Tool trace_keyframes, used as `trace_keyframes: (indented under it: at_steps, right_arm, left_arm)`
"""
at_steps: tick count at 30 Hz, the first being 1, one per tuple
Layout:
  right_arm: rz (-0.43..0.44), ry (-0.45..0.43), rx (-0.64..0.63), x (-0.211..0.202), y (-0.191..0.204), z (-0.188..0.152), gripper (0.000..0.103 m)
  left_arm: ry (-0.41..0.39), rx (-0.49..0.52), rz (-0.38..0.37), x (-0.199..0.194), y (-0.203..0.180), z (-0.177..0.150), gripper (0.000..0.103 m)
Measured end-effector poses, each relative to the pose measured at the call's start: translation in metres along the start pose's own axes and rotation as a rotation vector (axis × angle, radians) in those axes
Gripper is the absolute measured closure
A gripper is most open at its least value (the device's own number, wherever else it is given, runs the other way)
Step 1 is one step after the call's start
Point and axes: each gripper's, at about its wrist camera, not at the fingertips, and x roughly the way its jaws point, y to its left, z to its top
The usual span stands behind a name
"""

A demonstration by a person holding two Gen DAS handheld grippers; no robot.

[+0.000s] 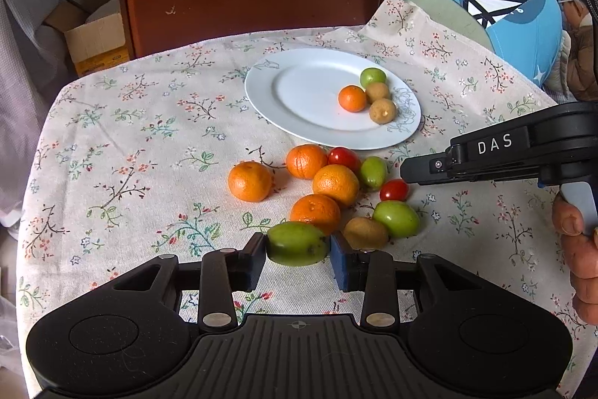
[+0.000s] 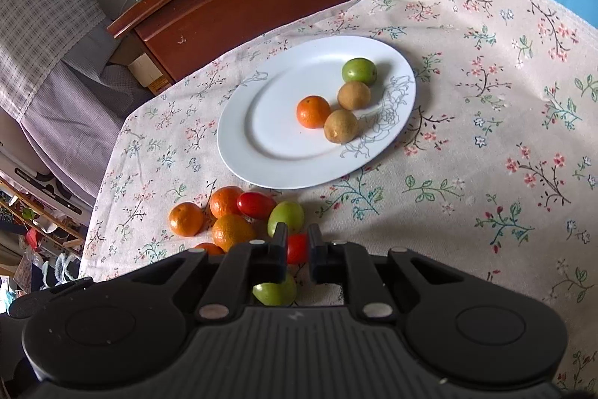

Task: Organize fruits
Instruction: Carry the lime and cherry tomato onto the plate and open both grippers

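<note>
Both wrist views near, facing plate (image 1: 299, 122); fruit shared.

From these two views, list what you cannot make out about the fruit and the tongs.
- Right tongs, right wrist view: the pads flank a red tomato; contact cannot be told.
- Green fruit, right wrist view: mostly hidden behind the tongs' body.
- Fourth orange, right wrist view: only a sliver shows above the body.
- Brown fruit, left wrist view: its near side is hidden by the left tongs.
</note>
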Motion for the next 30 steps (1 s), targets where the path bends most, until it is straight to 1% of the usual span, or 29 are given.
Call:
trace_keyframes:
  at_steps: [1, 2, 6, 10, 13, 15, 16, 20, 25, 30]
  right_arm:
    - [0.003, 0.011, 0.009, 0.001, -0.001, 0.000, 0.088]
    - [0.008, 0.016, 0.019, 0.002, -0.002, -0.001, 0.087]
    - [0.005, 0.014, 0.006, 0.007, 0.003, -0.002, 0.086]
    - [-0.010, 0.046, -0.014, 0.016, 0.012, -0.005, 0.074]
    - [-0.031, 0.051, -0.025, 0.019, 0.017, -0.005, 0.072]
    - [-0.034, 0.056, -0.029, 0.021, 0.018, -0.005, 0.075]
    - [-0.029, 0.057, -0.033, 0.021, 0.019, -0.006, 0.079]
    - [-0.022, 0.048, -0.053, 0.016, 0.022, -0.006, 0.079]
    - [-0.020, -0.001, -0.094, 0.003, 0.027, -0.002, 0.079]
    - [0.003, -0.054, -0.127, -0.013, 0.033, 0.017, 0.079]
  left_arm:
    - [0.005, 0.001, 0.005, 0.001, 0.000, -0.001, 0.069]
    - [0.007, 0.001, 0.008, 0.001, 0.000, -0.001, 0.069]
    - [0.001, -0.002, 0.017, 0.000, 0.001, 0.000, 0.068]
    - [0.005, 0.006, 0.026, 0.000, 0.001, -0.002, 0.068]
    - [0.001, 0.001, 0.029, 0.000, 0.002, -0.002, 0.068]
    - [-0.003, 0.000, 0.031, -0.001, 0.003, -0.002, 0.068]
    - [-0.006, -0.001, 0.032, -0.001, 0.003, -0.001, 0.069]
    - [-0.021, -0.015, 0.035, -0.004, 0.005, 0.001, 0.068]
    - [-0.051, -0.006, 0.043, -0.009, 0.005, 0.008, 0.068]
    - [-0.096, 0.000, 0.034, -0.014, 0.006, 0.025, 0.068]
